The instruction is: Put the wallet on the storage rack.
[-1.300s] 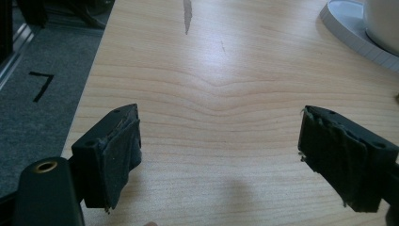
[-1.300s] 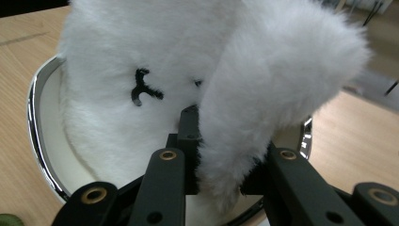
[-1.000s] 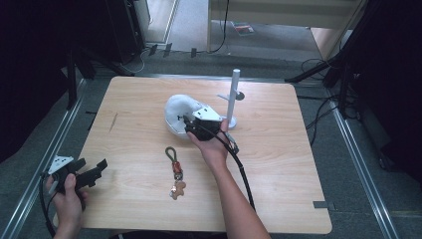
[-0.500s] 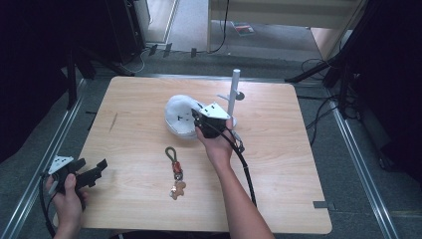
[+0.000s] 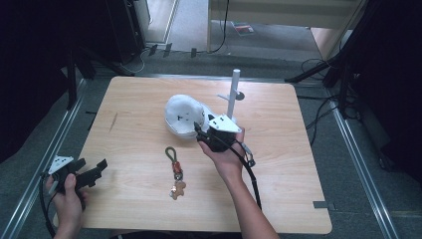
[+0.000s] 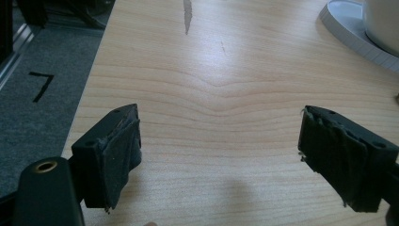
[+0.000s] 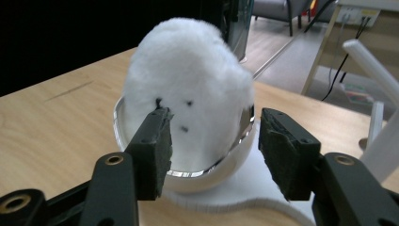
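Since the earlier frame my right claw (image 5: 199,133) has drawn back a little from the white fluffy toy (image 5: 184,115) toward the 4 o'clock side, and its jaws have just been opening again after a brief squeeze; nothing is pinched between them now. My left hand has stayed put.

Going from the left: my left claw (image 5: 94,171) sits at about 8 o'clock on the worktop (image 5: 298,149), low over the edge, released, jaws spread wide with only bare wood between the pads (image 6: 117,155). A rim of the white base (image 6: 357,33) shows far off in its view.

Next, near 6 o'clock, the keychain (image 5: 175,169) lies flat with its dark loop pointing to 12 and a small brown charm at the bottom, apart from both claws.

At the centre the fluffy toy rests in a shiny round bowl (image 7: 207,169) on the white base. In the right gripper view it stands just ahead of my parted pads (image 7: 155,150), not gripped.

Just past it, toward 1 o'clock, a white post (image 5: 233,94) stands upright
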The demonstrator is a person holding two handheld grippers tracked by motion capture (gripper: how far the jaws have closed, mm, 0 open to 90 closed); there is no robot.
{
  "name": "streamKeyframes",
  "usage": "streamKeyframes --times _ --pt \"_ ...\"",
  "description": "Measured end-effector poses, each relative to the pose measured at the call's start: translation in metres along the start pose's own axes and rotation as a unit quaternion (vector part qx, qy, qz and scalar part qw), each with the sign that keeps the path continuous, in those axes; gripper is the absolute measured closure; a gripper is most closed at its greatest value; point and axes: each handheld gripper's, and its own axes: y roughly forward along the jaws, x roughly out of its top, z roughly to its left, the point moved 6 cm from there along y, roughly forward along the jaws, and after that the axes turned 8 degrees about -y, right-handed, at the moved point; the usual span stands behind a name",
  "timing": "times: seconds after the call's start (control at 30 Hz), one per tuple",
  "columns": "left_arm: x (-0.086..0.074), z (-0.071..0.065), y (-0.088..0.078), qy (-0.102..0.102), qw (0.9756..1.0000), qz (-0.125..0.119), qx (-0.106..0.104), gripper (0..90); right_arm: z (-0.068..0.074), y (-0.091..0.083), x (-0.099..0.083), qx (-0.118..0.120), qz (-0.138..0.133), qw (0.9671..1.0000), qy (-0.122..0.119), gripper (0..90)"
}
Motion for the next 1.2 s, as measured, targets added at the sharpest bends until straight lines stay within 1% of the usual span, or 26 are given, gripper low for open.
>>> streamKeyframes --times 0.03,0.07,0.17,0.23,0.27,0.3,0.33,0.4,0.5,0.6,0.67,0.73,0.83,0.87,0.93,0.97,1.0,1.03,1.07,1.1,1.13,1.17,1.2 --pt "0.000 0.000 0.000 0.000 1.0000 0.000 0.000 14.5 0.000 0.000 0.000 0.000 0.000 1.0000 0.000 42.4" --pt "0.000 0.000 0.000 0.000 1.0000 0.000 0.000 14.5 0.003 -0.007 -0.005 0.002 0.018 0.9998 0.009 39.2" --pt "0.000 0.000 0.000 0.000 1.0000 0.001 0.000 14.5 0.007 -0.017 -0.011 0.001 0.040 0.9990 0.018 33.2" --pt "0.000 0.000 0.000 0.000 1.0000 0.002 0.000 14.6 0.009 -0.023 -0.014 -0.009 0.060 0.9979 0.023 25.0" --pt "0.000 0.000 0.000 0.000 1.0000 0.002 0.000 14.5 0.010 -0.026 -0.016 -0.015 0.073 0.9969 0.025 22.6" --pt "0.000 0.000 0.000 0.000 1.0000 0.002 0.001 14.5 0.011 -0.029 -0.018 -0.015 0.083 0.9962 0.022 21.8" --pt "0.000 0.000 0.000 0.000 1.0000 0.002 0.001 14.6 0.013 -0.031 -0.020 -0.011 0.091 0.9956 0.020 21.4" --pt "0.000 0.000 0.000 0.000 1.0000 0.002 0.001 14.5 0.016 -0.035 -0.024 0.000 0.106 0.9940 0.028 18.8" --pt "0.000 0.000 0.000 0.001 1.0000 0.001 0.002 14.5 0.021 -0.042 -0.030 0.004 0.124 0.9920 0.027 18.6" --pt "0.000 0.000 0.000 0.000 1.0000 -0.001 0.001 14.6 0.023 -0.047 -0.038 0.015 0.141 0.9892 0.035 19.8" --pt "0.000 0.000 0.000 -0.001 1.0000 -0.001 0.001 14.5 0.024 -0.052 -0.043 0.023 0.154 0.9864 0.054 26.3" --pt "0.000 0.000 0.000 0.000 1.0000 0.000 0.001 14.6 0.024 -0.058 -0.047 0.029 0.158 0.9846 0.069 29.8" --pt "0.000 0.000 0.000 -0.001 1.0000 0.000 0.001 14.5 0.025 -0.065 -0.055 0.033 0.166 0.9827 0.074 29.2" --pt "0.000 0.000 0.000 -0.001 1.0000 0.000 0.001 14.5 0.026 -0.067 -0.057 0.037 0.170 0.9818 0.075 27.4" --pt "0.000 0.000 0.000 -0.001 1.0000 0.000 0.001 14.5 0.029 -0.071 -0.061 0.040 0.188 0.9785 0.075 22.6" --pt "0.000 0.000 0.000 -0.001 1.0000 0.001 0.001 14.5 0.030 -0.073 -0.063 0.032 0.202 0.9758 0.076 20.0" --pt "0.000 0.000 0.000 -0.001 1.0000 -0.001 0.001 14.5 0.030 -0.075 -0.065 0.017 0.217 0.9732 0.074 17.6" --pt "0.000 0.000 0.000 -0.001 1.0000 -0.001 0.002 14.5 0.030 -0.078 -0.067 0.005 0.230 0.9700 0.078 15.0" --pt "0.000 0.000 0.000 -0.001 1.0000 -0.001 0.001 14.5 0.031 -0.079 -0.068 -0.003 0.243 0.9662 0.087 12.9" --pt "0.000 0.000 0.000 -0.002 1.0000 0.001 0.002 14.5 0.032 -0.081 -0.070 -0.006 0.256 0.9617 0.097 12.6" --pt "0.000 0.000 0.000 -0.002 1.0000 0.001 0.002 14.5 0.033 -0.082 -0.072 -0.008 0.265 0.9586 0.105 10.6" --pt "0.000 0.000 0.000 -0.001 1.0000 0.002 0.002 14.5 0.034 -0.083 -0.074 -0.009 0.270 0.9562 0.112 6.3" --pt "0.000 0.000 0.000 0.000 1.0000 0.001 0.001 14.5 0.035 -0.083 -0.075 -0.005 0.276 0.9536 0.120 4.1"
